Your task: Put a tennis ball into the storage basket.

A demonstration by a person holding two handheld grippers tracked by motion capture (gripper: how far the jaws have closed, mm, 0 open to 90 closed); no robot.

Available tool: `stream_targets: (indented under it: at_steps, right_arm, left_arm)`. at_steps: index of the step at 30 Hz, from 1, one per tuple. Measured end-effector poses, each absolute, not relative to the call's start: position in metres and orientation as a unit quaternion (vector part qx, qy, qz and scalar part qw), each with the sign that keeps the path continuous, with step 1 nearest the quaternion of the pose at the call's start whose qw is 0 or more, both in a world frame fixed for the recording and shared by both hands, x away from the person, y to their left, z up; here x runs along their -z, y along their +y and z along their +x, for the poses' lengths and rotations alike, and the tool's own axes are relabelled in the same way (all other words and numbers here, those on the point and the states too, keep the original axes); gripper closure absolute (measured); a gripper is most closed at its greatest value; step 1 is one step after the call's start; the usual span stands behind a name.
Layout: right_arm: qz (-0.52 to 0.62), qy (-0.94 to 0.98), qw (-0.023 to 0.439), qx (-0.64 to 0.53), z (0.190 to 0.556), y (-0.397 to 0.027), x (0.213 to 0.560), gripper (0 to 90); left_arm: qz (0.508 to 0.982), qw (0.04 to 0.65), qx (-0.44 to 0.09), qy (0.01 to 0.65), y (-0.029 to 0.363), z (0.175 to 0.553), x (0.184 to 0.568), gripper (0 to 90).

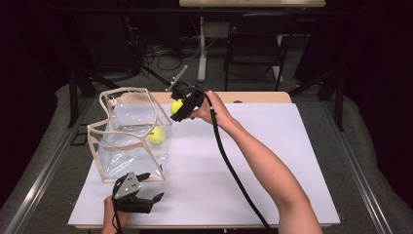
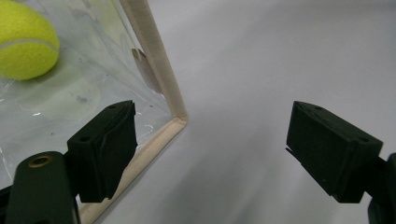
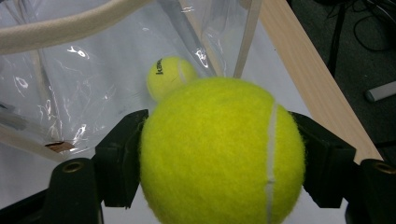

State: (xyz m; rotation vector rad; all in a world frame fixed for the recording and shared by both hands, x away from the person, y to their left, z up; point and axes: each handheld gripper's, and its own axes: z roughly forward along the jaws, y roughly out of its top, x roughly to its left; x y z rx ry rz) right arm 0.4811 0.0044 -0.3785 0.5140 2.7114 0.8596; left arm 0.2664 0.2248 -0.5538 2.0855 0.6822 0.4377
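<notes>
Up top, the ball (image 1: 176, 106) sits clamped in the right gripper (image 1: 179, 108), just beside the bag's (image 1: 127, 134) rim at two o'clock. Another ball (image 1: 157, 135) lies inside. Bare table (image 1: 253, 161) spreads rightward. At six o'clock, the left gripper (image 1: 146, 201) rests, jaws wide, empty.

A white sheet (image 1: 253, 161) covers most of the table (image 1: 263, 97), whose bare wooden strip shows along the far edge. Beyond that edge stand a dark folding chair (image 1: 255, 41) and a white table leg (image 1: 201, 48), with cables (image 1: 160, 53) on the floor
</notes>
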Motion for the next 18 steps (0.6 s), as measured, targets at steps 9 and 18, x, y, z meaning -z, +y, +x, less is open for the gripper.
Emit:
stream_targets:
  at_steps: [9,18]
  right_arm:
    - [0.182,0.927,0.131,-0.302,0.483,0.002,0.37,26.2]
    - [0.183,0.924,0.138,-0.306,0.484,0.007,0.359,26.2]
  left_arm:
    - [0.837,0.439,-0.178,0.274,0.225,0.266,0.554,16.1]
    - [0.837,0.439,-0.177,0.274,0.224,0.265,0.554,16.2]
